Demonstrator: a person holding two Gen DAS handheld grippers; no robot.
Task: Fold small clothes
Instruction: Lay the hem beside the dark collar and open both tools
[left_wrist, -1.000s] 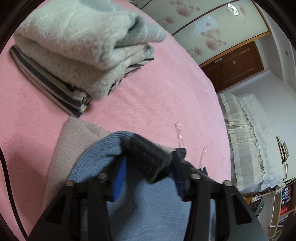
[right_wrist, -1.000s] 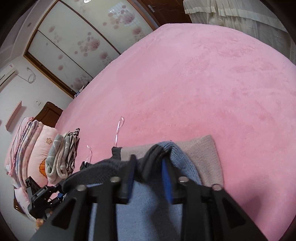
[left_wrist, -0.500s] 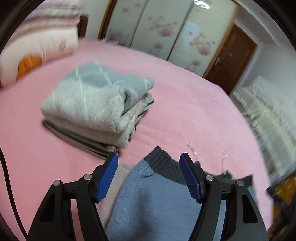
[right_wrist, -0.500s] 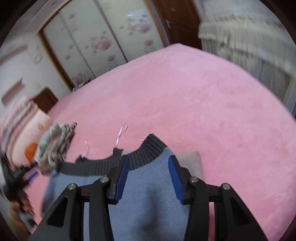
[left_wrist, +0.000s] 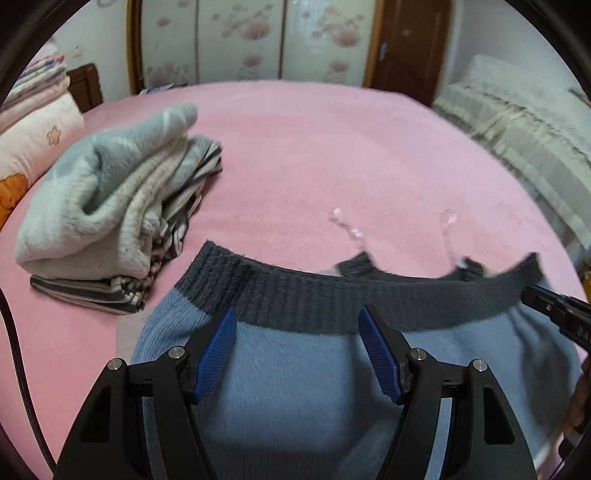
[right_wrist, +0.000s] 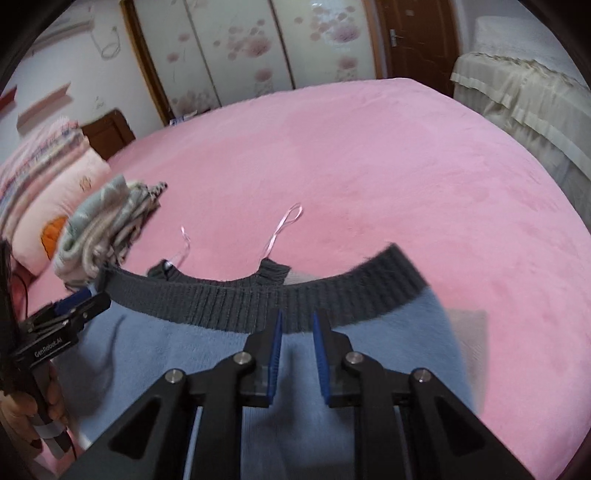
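Note:
A light blue sweater (left_wrist: 295, 387) with a dark grey ribbed band (left_wrist: 314, 295) lies flat on the pink bed (left_wrist: 314, 147). My left gripper (left_wrist: 297, 310) hangs open over the band, apart from it. The right gripper (right_wrist: 297, 314) hovers over the same band (right_wrist: 221, 299), its jaws closing to a narrow gap with nothing pinched between them. Each view shows the other gripper side-on: the right gripper (left_wrist: 535, 293) at the right edge, the left gripper (right_wrist: 98, 301) at the left with a hand on its handle. A beige garment (right_wrist: 469, 321) peeks out beneath the sweater.
A stack of folded clothes (left_wrist: 110, 214) sits on the bed to the left of the sweater. Folded quilts and a pillow (left_wrist: 33, 129) lie behind it. Two pink ribbon loops (right_wrist: 284, 229) trail from the sweater. A beige-covered bed (left_wrist: 517, 122) stands at the right.
Both grippers let go of the bunched sweater edge, rolled level and drew back. The sweater now lies spread flat. The right jaws have narrowed since half a second ago.

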